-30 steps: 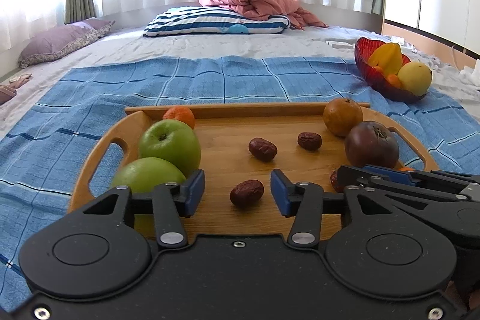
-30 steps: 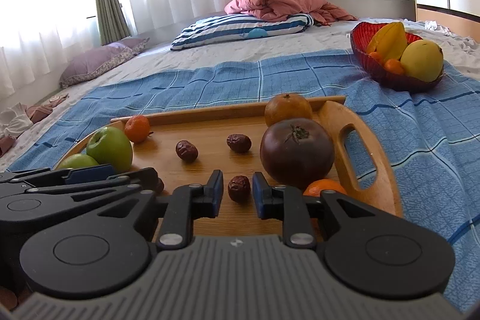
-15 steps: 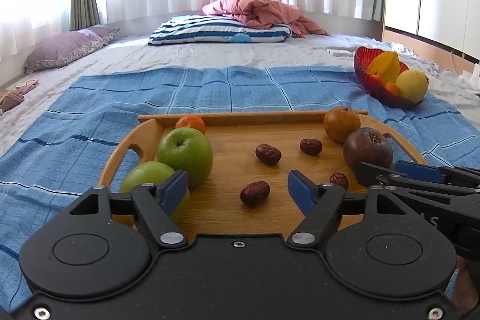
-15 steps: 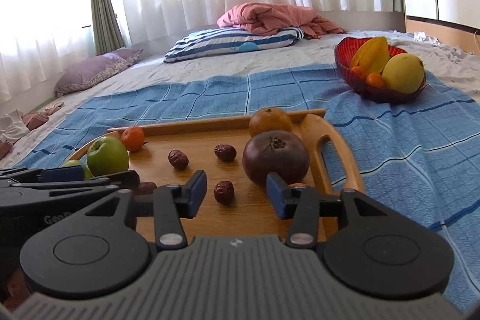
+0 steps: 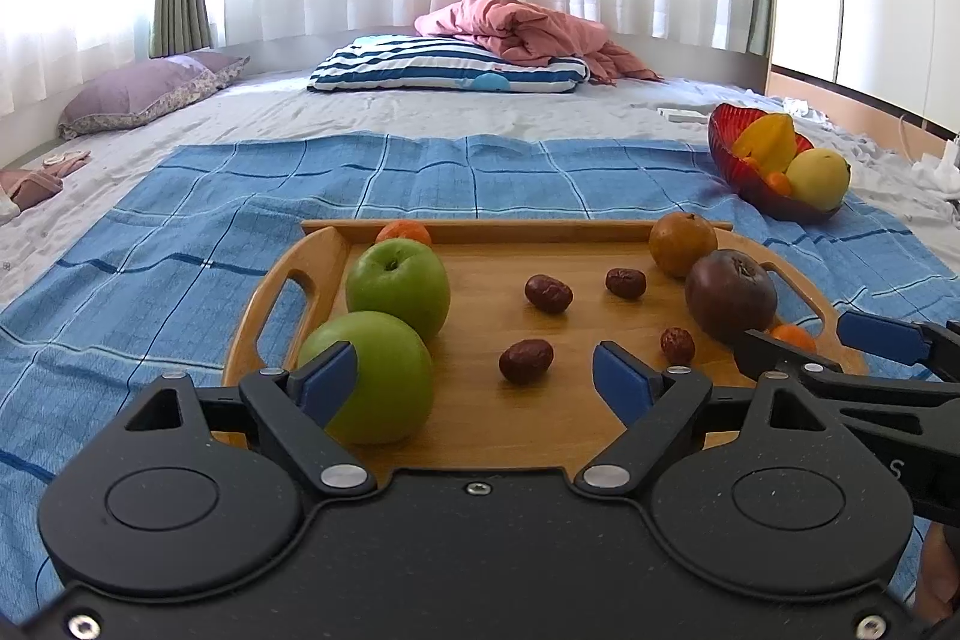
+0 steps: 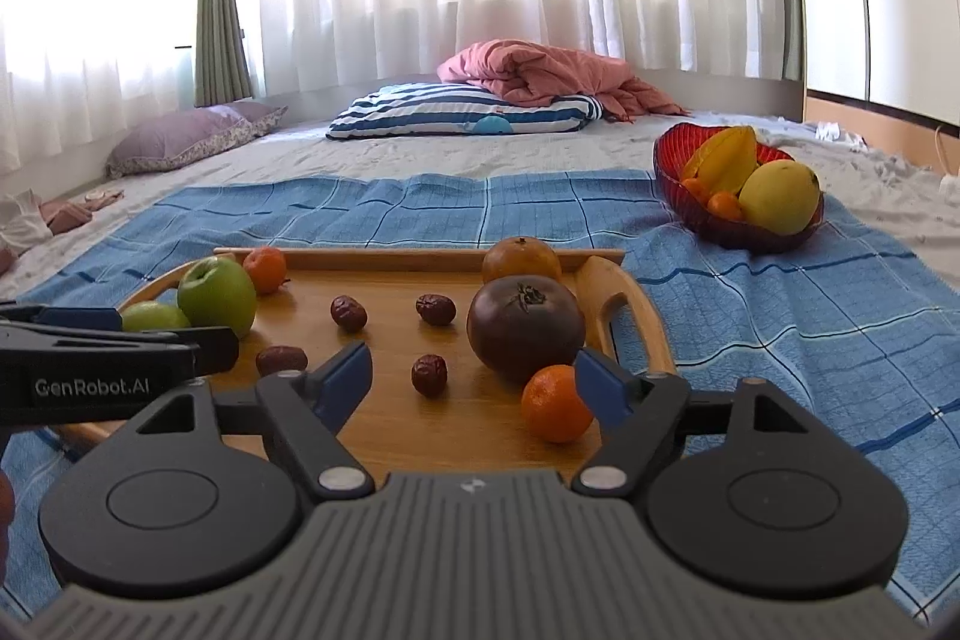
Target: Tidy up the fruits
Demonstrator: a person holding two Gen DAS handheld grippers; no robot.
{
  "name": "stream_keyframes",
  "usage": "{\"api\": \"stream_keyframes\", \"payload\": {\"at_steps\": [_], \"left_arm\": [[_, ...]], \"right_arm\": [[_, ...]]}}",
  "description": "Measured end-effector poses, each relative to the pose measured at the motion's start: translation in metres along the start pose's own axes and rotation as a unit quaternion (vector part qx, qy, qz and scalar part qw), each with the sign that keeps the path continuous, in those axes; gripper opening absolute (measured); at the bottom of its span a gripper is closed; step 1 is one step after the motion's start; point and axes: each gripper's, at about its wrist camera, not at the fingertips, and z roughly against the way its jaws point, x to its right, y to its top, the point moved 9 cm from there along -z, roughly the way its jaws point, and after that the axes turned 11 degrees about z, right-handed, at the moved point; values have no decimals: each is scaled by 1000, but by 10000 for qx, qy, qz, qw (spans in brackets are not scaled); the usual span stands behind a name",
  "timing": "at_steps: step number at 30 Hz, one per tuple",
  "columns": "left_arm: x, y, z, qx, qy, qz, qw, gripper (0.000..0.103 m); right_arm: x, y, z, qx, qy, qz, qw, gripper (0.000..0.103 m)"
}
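Observation:
A wooden tray [image 5: 492, 430] [image 6: 384, 436] lies on a blue checked cloth. It carries two green apples [image 5: 375, 376] [image 6: 217, 293], a dark purple fruit [image 5: 729, 295] [image 6: 525, 334], a brownish orange fruit [image 5: 682, 244] [image 6: 521, 259], small tangerines [image 6: 555, 403] [image 5: 403, 232] and several dried red dates [image 5: 526, 360] [image 6: 429, 375]. My left gripper [image 5: 474, 376] hovers above the tray's near edge, jaws opening, nothing between them. My right gripper [image 6: 471, 376] hovers beside it, jaws opening too; a date and a tangerine show on the tray beyond the gap, and the pads touch neither.
A red glass bowl [image 5: 729, 160] [image 6: 672, 172] with a starfruit, a yellow fruit and small oranges sits at the right edge of the cloth. Farther back on the bed lie a striped pillow [image 5: 444, 67], a pink blanket [image 6: 540, 70] and a purple pillow [image 5: 150, 91].
Both grippers have opened wide from nearly shut. Both have drawn back and up a little, so more of the tray shows in each view.

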Motion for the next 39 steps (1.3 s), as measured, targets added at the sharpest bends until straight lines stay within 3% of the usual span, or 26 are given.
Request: {"api": "stream_keyframes", "payload": {"at_steps": [14, 39], "left_arm": [[-9, -15, 19, -116, -110, 158, 9997, 94], [-20, -43, 49, -242, -71, 169, 9995, 97]], "right_arm": [[-4, -9, 16, -21, 7, 129, 9999, 89], [-6, -42, 35, -307, 73, 19, 9995, 91]]}}
